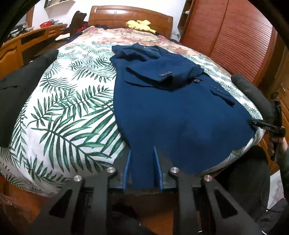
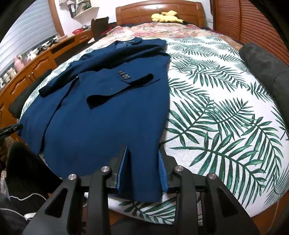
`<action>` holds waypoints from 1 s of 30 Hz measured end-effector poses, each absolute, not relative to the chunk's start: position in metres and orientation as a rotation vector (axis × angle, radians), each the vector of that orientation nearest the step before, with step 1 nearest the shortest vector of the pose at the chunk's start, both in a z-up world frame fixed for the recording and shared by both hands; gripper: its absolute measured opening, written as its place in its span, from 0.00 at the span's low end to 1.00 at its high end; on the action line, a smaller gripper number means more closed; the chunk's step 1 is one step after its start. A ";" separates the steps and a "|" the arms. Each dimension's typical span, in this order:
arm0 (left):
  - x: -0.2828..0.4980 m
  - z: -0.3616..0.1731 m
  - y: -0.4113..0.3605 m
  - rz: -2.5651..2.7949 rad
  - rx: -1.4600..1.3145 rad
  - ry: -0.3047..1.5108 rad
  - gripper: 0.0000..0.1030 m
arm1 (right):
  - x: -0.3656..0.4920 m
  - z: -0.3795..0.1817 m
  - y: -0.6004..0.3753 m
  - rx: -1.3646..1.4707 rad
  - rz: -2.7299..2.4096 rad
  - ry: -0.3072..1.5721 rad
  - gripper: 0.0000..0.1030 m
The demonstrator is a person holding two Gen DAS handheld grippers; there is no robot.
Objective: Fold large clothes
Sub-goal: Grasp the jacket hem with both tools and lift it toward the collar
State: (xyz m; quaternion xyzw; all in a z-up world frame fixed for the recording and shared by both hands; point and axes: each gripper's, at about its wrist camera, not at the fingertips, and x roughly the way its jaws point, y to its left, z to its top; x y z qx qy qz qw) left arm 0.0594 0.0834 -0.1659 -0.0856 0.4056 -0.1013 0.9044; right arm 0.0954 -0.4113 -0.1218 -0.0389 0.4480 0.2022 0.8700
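Note:
A navy blue coat [image 1: 171,108] lies lengthwise on the leaf-print bedspread [image 1: 68,112], collar toward the headboard, both sleeves folded across its chest. My left gripper [image 1: 142,170] has its fingers open around the coat's near hem at the left corner, with the cloth between the blue pads. My right gripper [image 2: 142,171] stands the same way at the hem's right corner; the coat [image 2: 101,112] fills the left of that view. The right gripper's black tip shows at the coat's right edge in the left wrist view [image 1: 260,124].
A wooden headboard [image 1: 130,16] with a yellow plush toy [image 1: 140,24] is at the far end. A dark garment [image 1: 19,94] lies at the bed's left edge, a grey one [image 2: 267,72] at the right. A wooden desk [image 2: 36,61] runs along the left, a slatted wardrobe [image 1: 234,39] along the right.

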 end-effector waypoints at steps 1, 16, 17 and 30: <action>0.059 -0.164 0.084 -0.213 -0.180 0.832 0.17 | 0.096 -0.122 -0.411 -0.084 0.424 0.937 0.31; 0.062 -0.084 0.073 -0.237 -0.101 0.693 0.00 | 0.102 -0.087 -0.401 -0.081 0.487 0.886 0.03; 0.063 -0.072 0.071 -0.240 -0.083 0.674 0.00 | 0.102 -0.079 -0.400 -0.065 0.498 0.869 0.03; 0.086 0.053 0.070 -0.251 -0.062 0.476 0.00 | 0.099 0.076 -0.378 -0.007 0.537 0.506 0.02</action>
